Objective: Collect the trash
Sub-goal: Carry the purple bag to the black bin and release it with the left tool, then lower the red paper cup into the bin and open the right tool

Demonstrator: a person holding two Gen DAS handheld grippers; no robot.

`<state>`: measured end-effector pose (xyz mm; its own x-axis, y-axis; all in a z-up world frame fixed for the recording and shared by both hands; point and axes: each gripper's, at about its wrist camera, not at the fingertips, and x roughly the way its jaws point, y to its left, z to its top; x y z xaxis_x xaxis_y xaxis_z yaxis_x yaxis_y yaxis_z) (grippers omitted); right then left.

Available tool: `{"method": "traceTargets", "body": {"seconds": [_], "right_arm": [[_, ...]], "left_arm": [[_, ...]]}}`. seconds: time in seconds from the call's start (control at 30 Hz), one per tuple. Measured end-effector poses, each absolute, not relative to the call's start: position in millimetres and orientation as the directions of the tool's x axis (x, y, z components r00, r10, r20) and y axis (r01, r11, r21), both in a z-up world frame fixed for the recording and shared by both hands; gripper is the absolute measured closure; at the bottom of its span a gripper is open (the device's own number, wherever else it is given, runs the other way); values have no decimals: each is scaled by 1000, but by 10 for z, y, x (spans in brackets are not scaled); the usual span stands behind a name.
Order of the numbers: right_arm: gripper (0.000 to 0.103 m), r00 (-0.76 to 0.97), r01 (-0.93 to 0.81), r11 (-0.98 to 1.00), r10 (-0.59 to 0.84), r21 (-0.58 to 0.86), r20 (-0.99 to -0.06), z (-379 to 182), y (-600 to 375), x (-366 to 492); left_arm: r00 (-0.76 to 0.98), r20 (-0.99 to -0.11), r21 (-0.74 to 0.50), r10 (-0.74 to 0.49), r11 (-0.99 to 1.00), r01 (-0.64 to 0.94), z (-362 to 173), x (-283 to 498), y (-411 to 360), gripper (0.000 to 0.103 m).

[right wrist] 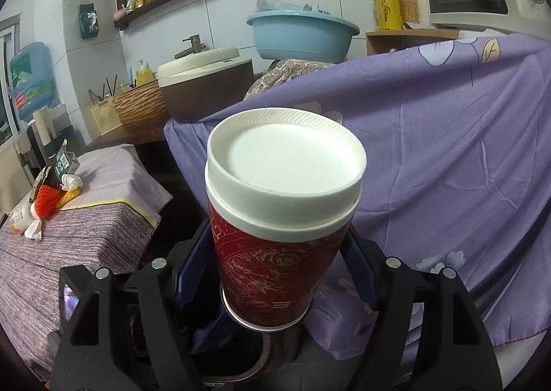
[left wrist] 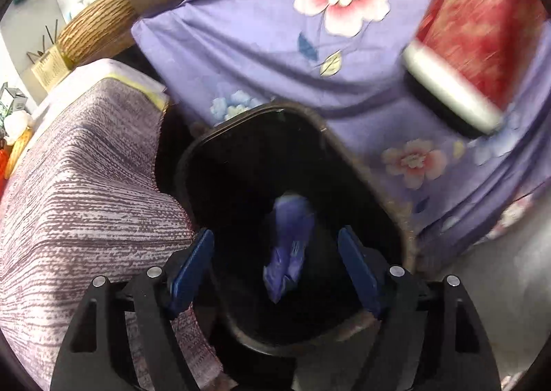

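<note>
Left view: left gripper (left wrist: 275, 267) spread empty over black bin (left wrist: 365, 181), purple wrapper (left wrist: 289, 246) inside | Right view: right gripper (right wrist: 275, 267) clamps red cup (right wrist: 275, 267), centre.

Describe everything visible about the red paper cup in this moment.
The red paper cup is a tall disposable cup, dark red with a fine pale ornamental print, closed by a white ribbed plastic lid that sits fully on. It stands roughly upright, clamped low on its sides between the blue pads of the right tongs, touching nothing else. It hangs in the air in front of the purple flowered cloth, over the black bin's rim. In the left wrist view it shows blurred at upper right.
</note>
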<state>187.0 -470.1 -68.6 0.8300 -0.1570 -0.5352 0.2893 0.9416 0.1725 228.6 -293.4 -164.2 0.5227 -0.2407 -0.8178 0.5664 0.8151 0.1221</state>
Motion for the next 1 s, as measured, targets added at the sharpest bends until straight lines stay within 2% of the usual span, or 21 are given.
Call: {"method": "traceTargets", "body": {"seconds": [0.17,0.33,0.6,1.0], "right_arm": [[31,815,264,943,-106,202,-569,-855,-4630,2013],[31,784,230,938,-20,260,-620,-1099,-4528,2241],[31,647,162,964,58,211,-761,-1826,-3947,2891],[31,294,212,970,56,122,-954,-2967,-3506,3698]], "left_arm": [[522,-753,16,-401,782,622,-1219,1985,-2838,28],[572,-665,-46,-480,791,610,-767,1754,-2562,21],[721,-550,-31,-421,873,486,-268,1711,-2026,14],[752,-538,-80,-380,911,404,-201,1744,-1504,13]]}}
